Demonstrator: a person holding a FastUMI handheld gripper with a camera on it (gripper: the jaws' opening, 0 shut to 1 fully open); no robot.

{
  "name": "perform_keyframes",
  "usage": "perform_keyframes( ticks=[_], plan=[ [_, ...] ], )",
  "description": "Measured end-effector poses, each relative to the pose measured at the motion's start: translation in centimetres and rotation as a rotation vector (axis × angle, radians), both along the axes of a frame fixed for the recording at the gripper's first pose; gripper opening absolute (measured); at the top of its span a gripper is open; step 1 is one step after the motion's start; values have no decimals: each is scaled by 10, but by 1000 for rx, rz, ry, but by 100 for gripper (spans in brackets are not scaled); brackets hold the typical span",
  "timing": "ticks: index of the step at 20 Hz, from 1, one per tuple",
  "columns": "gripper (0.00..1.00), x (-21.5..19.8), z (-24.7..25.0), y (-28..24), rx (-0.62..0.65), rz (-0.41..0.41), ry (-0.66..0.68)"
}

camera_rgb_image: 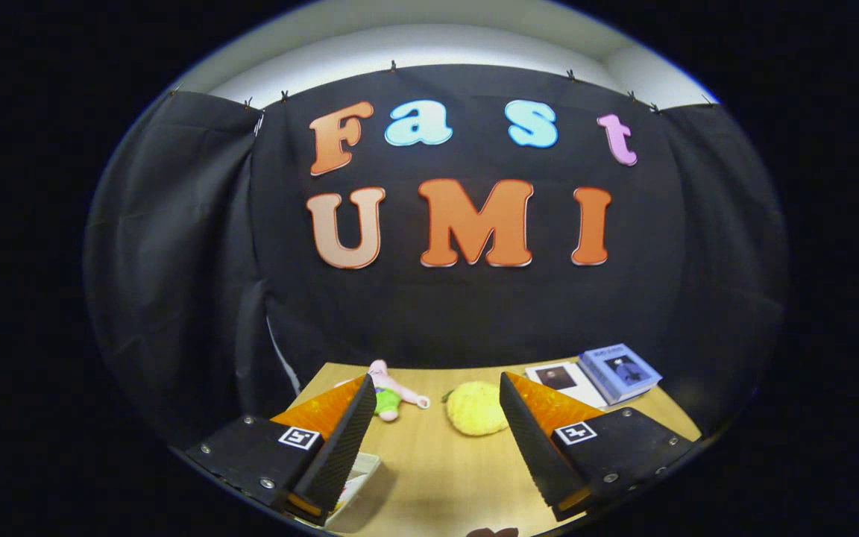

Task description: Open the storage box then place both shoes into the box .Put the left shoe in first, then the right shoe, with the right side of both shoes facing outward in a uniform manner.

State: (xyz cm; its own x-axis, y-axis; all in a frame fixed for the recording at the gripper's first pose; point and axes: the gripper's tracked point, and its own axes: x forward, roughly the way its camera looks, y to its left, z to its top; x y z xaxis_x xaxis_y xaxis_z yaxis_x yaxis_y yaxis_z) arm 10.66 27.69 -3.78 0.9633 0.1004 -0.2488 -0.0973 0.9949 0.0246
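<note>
My gripper (435, 399) is open, held above a wooden table (429, 462), its two black ribbed fingers (344, 440) spread wide with nothing between them. A corner of a white box-like thing (359, 473) peeks out under the left finger; I cannot tell what it is. A small dark shape (493, 532) shows at the table's near edge below the fingers.
Beyond the fingers a pink plush doll with a green part (388, 391) lies on the table. A yellow round plush (476, 408) lies just right of it. A white booklet (565, 382) and a blue book (620, 371) rest at the far right corner.
</note>
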Motion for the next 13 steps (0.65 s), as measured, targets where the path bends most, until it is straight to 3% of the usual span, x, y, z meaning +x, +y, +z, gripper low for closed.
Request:
perform_keyframes(
  ticks=[5,10,13],
  plan=[
    [98,1,49,-55,13,-30,-113],
    [98,-3,62,-94,-13,-58,-168],
    [98,-3,58,-101,36,-65,-160]
  ],
)
